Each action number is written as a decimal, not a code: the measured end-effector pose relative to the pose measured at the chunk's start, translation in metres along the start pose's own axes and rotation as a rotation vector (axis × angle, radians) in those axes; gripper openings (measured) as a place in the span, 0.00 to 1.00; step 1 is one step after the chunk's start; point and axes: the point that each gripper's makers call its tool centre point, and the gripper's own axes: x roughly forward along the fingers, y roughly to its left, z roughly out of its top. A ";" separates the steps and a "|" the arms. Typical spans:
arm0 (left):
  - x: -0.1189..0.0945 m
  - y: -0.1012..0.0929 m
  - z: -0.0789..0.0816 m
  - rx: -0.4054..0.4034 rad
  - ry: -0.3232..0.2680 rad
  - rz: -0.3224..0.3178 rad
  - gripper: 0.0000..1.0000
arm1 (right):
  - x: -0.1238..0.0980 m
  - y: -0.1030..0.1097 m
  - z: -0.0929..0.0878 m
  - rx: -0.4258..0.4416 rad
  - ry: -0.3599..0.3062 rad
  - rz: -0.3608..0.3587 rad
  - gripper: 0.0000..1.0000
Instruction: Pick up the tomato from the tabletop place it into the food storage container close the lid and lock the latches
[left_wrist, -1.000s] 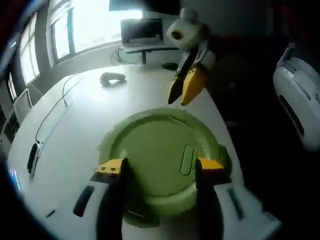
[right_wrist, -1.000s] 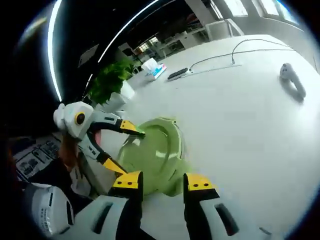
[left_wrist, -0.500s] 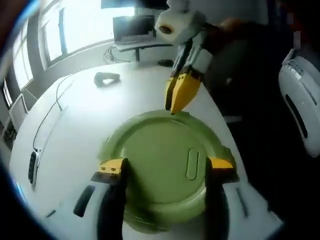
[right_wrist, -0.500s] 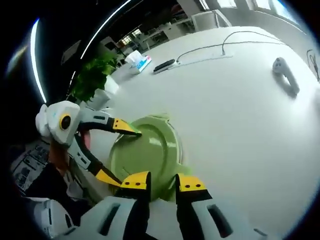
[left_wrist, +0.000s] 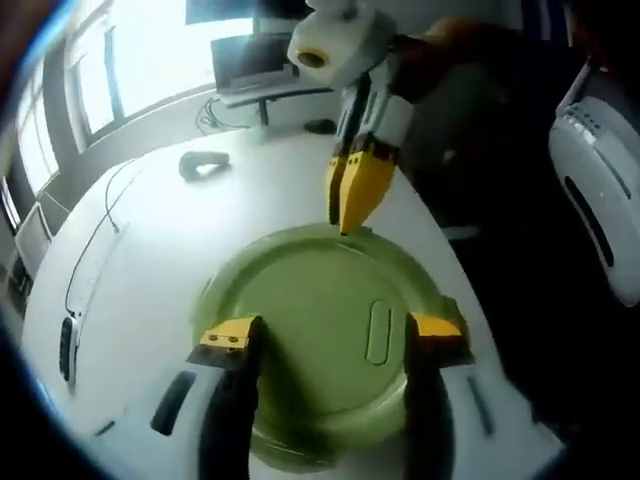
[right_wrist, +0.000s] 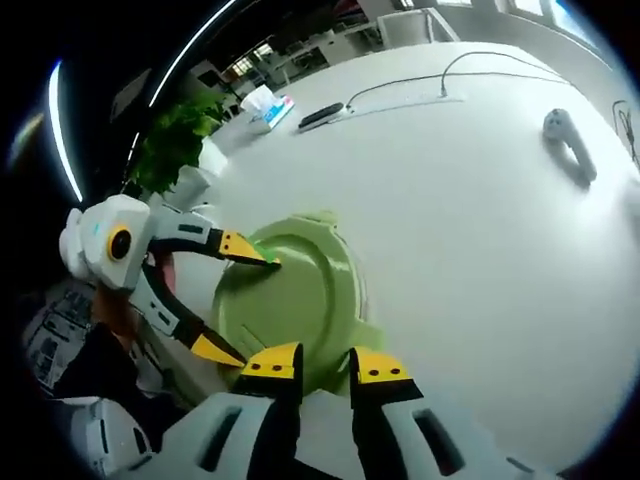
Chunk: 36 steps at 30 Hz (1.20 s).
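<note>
A round green food container (left_wrist: 315, 325) with its lid on sits on the white table (left_wrist: 150, 260); what is inside is hidden. My left gripper (left_wrist: 333, 332) is open, with one jaw on each side of the container's near half. My right gripper (left_wrist: 352, 200) comes in from the far side, its yellow tips almost together at the lid's far rim. In the right gripper view the container (right_wrist: 290, 295) lies just ahead of my right gripper (right_wrist: 325, 365), whose jaws leave only a narrow gap over the rim tab. The left gripper (right_wrist: 230, 300) spreads across the lid's other side.
A grey controller (left_wrist: 203, 163) and a thin cable (left_wrist: 95, 235) lie further out on the table, along with a black remote (left_wrist: 67, 348). A potted plant (right_wrist: 175, 150) and a tissue box (right_wrist: 265, 103) stand near one edge. A white device (left_wrist: 600, 190) hangs beyond the table's right edge.
My right gripper has come down to the lid's far rim and its jaws have narrowed. The left gripper stays open astride the container.
</note>
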 end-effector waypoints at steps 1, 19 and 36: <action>0.000 0.000 0.000 0.001 -0.002 -0.002 0.49 | 0.000 0.000 0.000 0.001 0.000 0.000 0.15; 0.004 -0.001 0.003 -0.004 -0.017 0.007 0.49 | 0.011 -0.012 -0.009 0.026 0.040 -0.037 0.22; 0.005 -0.005 0.004 -0.008 -0.060 0.008 0.44 | 0.016 -0.011 -0.007 0.094 0.110 -0.106 0.18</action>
